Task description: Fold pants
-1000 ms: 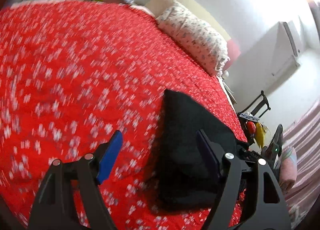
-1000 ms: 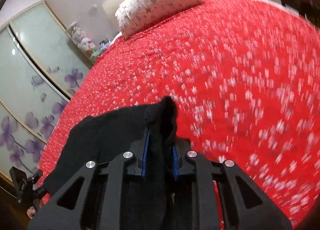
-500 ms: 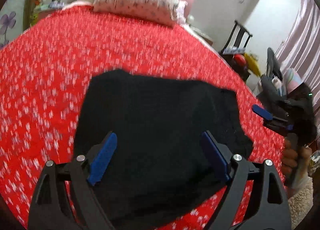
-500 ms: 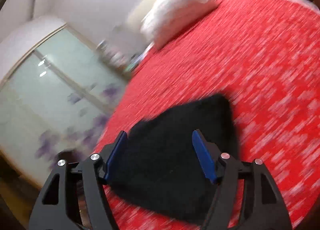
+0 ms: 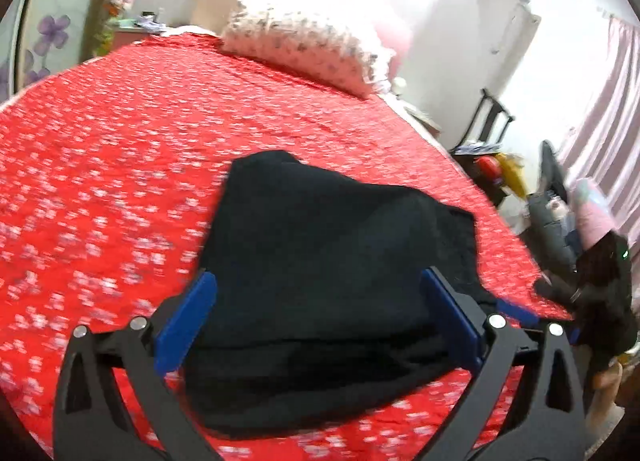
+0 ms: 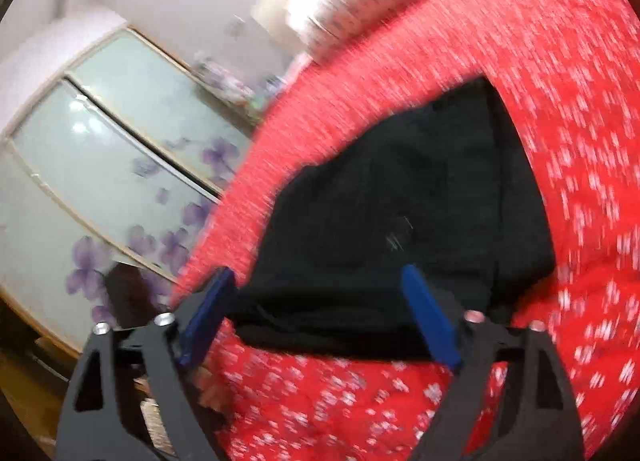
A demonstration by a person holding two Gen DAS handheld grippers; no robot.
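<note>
Black pants [image 5: 332, 245] lie folded into a flat, thick bundle on the red flowered bedspread [image 5: 120, 149]. My left gripper [image 5: 320, 321] hovers at the bundle's near edge. Its jaws are opening, and its blue pads [image 5: 186, 325] stand wide on either side without pressing the cloth. In the right wrist view the same pants [image 6: 400, 201] lie ahead of my right gripper [image 6: 320, 313], whose jaws are also opening, with both pads clear of the fabric. That right gripper [image 5: 540, 319] also shows at the bundle's right corner, with a hand [image 5: 608, 385] below it.
A flowered pillow [image 5: 308, 45] lies at the head of the bed. Glass wardrobe doors with purple flowers [image 6: 120, 181] stand along the bed's left side. A dark chair [image 5: 492, 129] with clutter and a pink curtain [image 5: 600, 121] are on the right.
My right gripper has let go of the pants' folded edge and spread wide. The left jaws have widened and swung from beside the bundle to face it. Both grippers have drawn back.
</note>
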